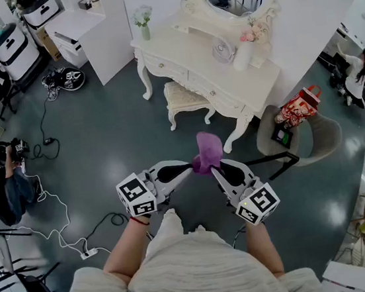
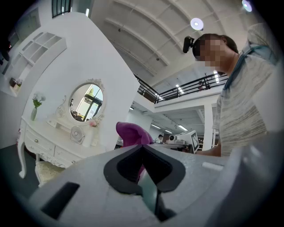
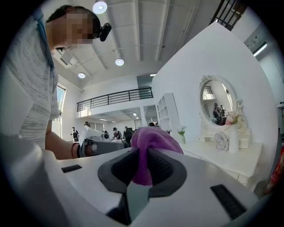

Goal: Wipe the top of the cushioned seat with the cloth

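Cloth (image 1: 207,152), purple and bunched, is held in the air between the left gripper (image 1: 189,168) and right gripper (image 1: 216,168) in the head view, well apart from the cushioned stool (image 1: 184,97) at the white dressing table (image 1: 227,76). Judged risk: if the hands part, the cloth could pull free of the weaker hold and drop to the floor. Left gripper view: jaws closed on a thin fold of cloth. Right gripper view: jaws clamped on a thicker wad.

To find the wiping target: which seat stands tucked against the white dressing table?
The cream cushioned stool with carved white legs, in front of the dressing table; the grey armchair stands past its right end.
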A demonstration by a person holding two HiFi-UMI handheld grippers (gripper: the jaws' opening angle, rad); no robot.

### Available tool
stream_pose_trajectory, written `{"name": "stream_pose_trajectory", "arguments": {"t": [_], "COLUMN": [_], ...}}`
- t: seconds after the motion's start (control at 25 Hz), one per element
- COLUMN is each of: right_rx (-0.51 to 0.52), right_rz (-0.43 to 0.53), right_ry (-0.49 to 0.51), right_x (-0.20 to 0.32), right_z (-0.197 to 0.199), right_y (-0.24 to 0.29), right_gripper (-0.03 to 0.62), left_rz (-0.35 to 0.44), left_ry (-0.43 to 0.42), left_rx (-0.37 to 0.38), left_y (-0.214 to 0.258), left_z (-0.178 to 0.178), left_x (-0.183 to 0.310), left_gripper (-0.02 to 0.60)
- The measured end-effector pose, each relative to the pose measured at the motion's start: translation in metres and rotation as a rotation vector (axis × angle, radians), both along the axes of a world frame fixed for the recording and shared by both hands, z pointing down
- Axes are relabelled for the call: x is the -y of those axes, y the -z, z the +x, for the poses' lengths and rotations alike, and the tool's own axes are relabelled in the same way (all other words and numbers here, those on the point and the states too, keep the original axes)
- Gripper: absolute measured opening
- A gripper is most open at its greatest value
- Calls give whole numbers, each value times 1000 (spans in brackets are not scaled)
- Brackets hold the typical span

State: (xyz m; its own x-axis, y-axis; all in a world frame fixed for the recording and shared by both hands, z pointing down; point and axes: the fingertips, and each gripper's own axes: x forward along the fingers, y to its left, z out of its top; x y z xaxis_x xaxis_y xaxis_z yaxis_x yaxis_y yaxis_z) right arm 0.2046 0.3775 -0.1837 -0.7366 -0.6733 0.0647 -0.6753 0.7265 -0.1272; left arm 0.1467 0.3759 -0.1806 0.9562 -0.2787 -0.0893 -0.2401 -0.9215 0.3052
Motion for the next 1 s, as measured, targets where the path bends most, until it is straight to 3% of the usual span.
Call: {"name": "stream_pose_trajectory", "arguments": {"t": [0.6,1.0], "right_rx": [41,69], "right_rz": [-4,8], "right_ry": [-40,-80], "right_x": [19,55], "right_z": [-5,-41], "right_y": [3,11], "right_gripper": [57,57], "left_rz": [2,26], "left_ry": [3,22], "left_rx": [-16,-23], "left_y": [-3,-5], "left_z": [-14,-67], "left_x": [18,52], "left_gripper": [12,14]}}
